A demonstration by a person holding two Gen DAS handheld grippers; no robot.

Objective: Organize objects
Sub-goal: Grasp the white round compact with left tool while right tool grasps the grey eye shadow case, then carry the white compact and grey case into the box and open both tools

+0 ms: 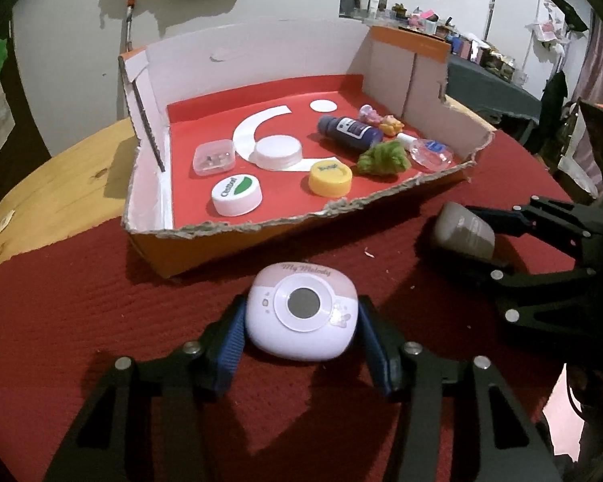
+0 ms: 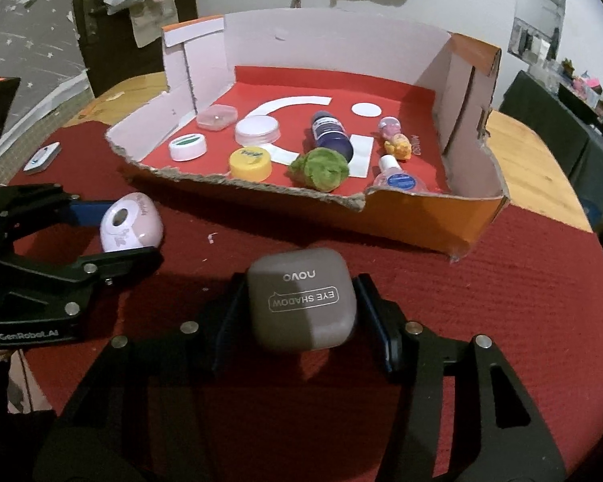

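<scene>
My left gripper [image 1: 301, 331] is shut on a pink-and-white My Melody case [image 1: 301, 313] and holds it over the red mat in front of the box; it also shows in the right wrist view [image 2: 130, 223]. My right gripper [image 2: 301, 305] is shut on a taupe eye shadow case [image 2: 301, 299], seen from the left wrist view [image 1: 462, 233] at the right. An open cardboard box [image 1: 237, 225] with a red floor stands beyond both, holding caps, a dark bottle [image 1: 349, 130], a green fuzzy lump [image 1: 384, 157] and a clear sanitizer bottle [image 1: 428, 152].
In the box lie a white Chettoff cap [image 1: 237, 195], a yellow cap [image 1: 329, 178], a white lid [image 1: 278, 152], a small clear case [image 1: 214, 156] and small figurines [image 1: 382, 118]. A small white item [image 2: 42, 158] lies on the mat's left. The wooden table [image 1: 60, 172] extends left.
</scene>
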